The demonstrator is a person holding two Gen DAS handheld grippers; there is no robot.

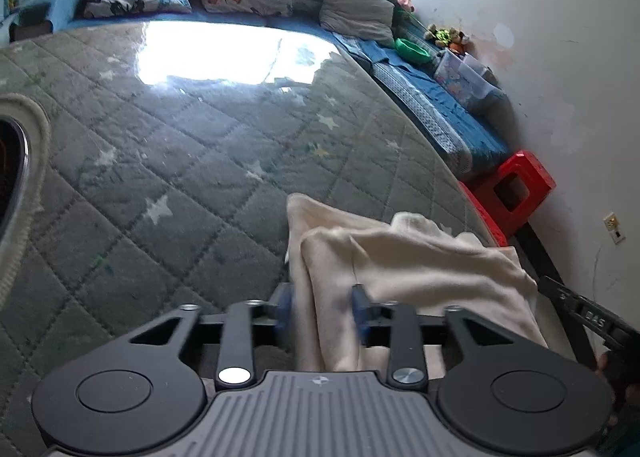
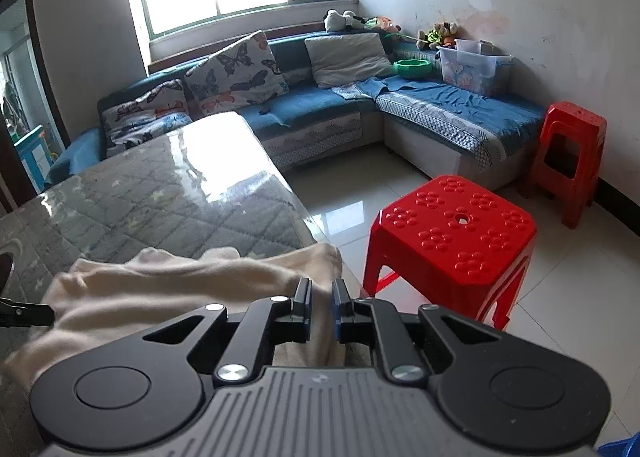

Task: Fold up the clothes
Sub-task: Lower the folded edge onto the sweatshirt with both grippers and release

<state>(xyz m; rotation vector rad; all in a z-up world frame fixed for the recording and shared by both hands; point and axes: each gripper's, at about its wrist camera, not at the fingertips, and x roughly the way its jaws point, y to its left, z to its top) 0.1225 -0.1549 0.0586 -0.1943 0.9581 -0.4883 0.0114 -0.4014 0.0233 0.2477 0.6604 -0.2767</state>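
A cream garment (image 1: pixel 420 257) lies bunched at the near right corner of a table with a quilted grey star-print cover (image 1: pixel 160 137). My left gripper (image 1: pixel 323 307) stands open. A fold of the garment runs between its blue pads (image 1: pixel 285 307), which stand apart from each other. In the right wrist view the same garment (image 2: pixel 180 281) drapes to the table's edge (image 2: pixel 296 225). My right gripper (image 2: pixel 321 297) is nearly closed, pinching the garment's right end. Its black body (image 1: pixel 592 321) shows at the right edge of the left wrist view.
A red stool (image 2: pixel 452 225) stands on the tiled floor just right of the table, a taller one (image 2: pixel 572 145) by the wall. A blue corner sofa (image 2: pixel 320 109) with cushions lies beyond. A dark metal-rimmed round object (image 1: pixel 16 177) sits at the table's left.
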